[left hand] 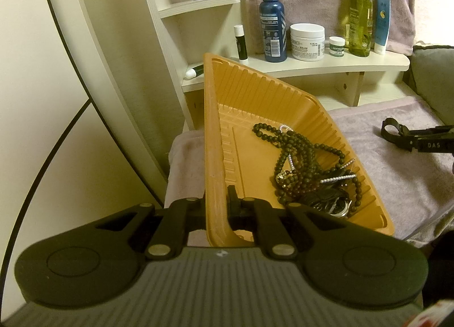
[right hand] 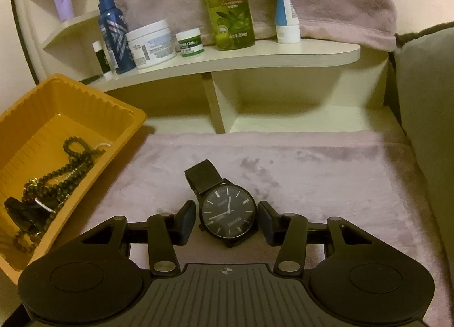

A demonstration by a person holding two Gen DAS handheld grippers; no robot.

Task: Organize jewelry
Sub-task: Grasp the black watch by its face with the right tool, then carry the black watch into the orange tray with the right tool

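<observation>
Left tool [left hand: 216,208] gripped the tray [left hand: 215,139]; right tool [right hand: 227,223] straddled the watch [right hand: 228,211].
The tilted tray held beads [left hand: 295,156]. The watch lay on the towel [right hand: 326,173], right tool half-wide, pads clear of its case.

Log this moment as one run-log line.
left gripper: shut on orange tray wall | right gripper: open around black watch on towel | beads: in tray

Beads [left hand: 298,156] in tray [right hand: 93,105], watch [right hand: 228,210] on cloth [right hand: 326,173] right of it, shelf [right hand: 255,54] behind
</observation>
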